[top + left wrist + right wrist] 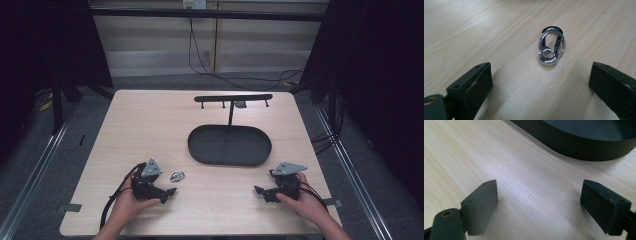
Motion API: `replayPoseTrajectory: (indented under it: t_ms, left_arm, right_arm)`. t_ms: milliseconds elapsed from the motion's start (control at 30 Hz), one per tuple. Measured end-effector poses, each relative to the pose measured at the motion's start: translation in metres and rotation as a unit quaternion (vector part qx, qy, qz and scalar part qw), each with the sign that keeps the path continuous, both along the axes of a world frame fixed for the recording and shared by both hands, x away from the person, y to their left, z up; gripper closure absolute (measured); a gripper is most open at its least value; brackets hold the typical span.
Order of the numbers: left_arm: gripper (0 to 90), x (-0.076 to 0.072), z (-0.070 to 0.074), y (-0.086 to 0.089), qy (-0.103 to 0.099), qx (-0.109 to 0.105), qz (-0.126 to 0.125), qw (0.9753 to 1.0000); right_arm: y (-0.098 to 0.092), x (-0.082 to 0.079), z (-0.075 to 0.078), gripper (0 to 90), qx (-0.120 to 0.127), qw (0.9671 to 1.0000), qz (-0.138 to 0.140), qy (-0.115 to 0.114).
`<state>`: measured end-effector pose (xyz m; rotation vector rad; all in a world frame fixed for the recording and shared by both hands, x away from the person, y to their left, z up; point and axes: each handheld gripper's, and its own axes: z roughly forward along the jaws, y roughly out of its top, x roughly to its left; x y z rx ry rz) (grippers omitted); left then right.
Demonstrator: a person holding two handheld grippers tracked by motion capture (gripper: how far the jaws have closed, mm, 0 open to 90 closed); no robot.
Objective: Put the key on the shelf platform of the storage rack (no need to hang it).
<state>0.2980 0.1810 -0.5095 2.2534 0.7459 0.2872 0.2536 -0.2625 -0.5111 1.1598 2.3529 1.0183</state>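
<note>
clip: flat on the table, just left of the tray
left gripper: jaws wide, clip just ahead
right gripper: wide, holding nothing
risk: shiny, low clip could skid away as jaws close

1. The tabletop under my grippers looks like pale wood, smooth with a fine straight grain and a faint sheen.
2. The carabiner clip is polished metal, chrome-bright and mirror glossy.
3. My left gripper has matt black, plastic-looking jaws with slightly rough edges.
4. The oval tray is matt black, smooth-walled.
</note>
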Motion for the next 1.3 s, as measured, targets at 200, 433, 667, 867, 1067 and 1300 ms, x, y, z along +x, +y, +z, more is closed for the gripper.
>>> replayPoseTrajectory:
  t_ms: [200, 433, 667, 867, 1067, 1300]
  left_arm:
    - [12.5, -0.004, 0.003, -0.001, 0.005, 0.005, 0.004, 1.0]
    - [20.2, -0.005, 0.016, -0.004, 0.034, 0.056, 0.008, 0.9978]
    - [26.4, 0.0, 0.031, -0.005, 0.071, 0.087, 0.004, 0.9936]
    - [30.6, 0.006, 0.041, -0.006, 0.098, 0.101, 0.001, 0.9901]
    - [32.0, 0.012, 0.045, -0.011, 0.132, 0.122, -0.001, 0.9838]
    - [33.6, 0.02, 0.047, -0.018, 0.147, 0.133, 0.002, 0.9801]
  right_arm:
    - [0.0, 0.0, 0.0, 14.2, 0.0, 1.0, 0.0, 0.0]
    - [0.0, 0.0, 0.0, 14.2, 0.0, 1.0, 0.0, 0.0]
    - [0.0, 0.0, 0.0, 14.2, 0.0, 1.0, 0.0, 0.0]
    - [0.0, 0.0, 0.0, 14.2, 0.0, 1.0, 0.0, 0.0]
    - [0.0, 0.0, 0.0, 14.2, 0.001, 1.0, 0.0, 0.0]
    - [0.0, 0.0, 0.0, 14.2, 0.001, 1.0, 0.0, 0.0]
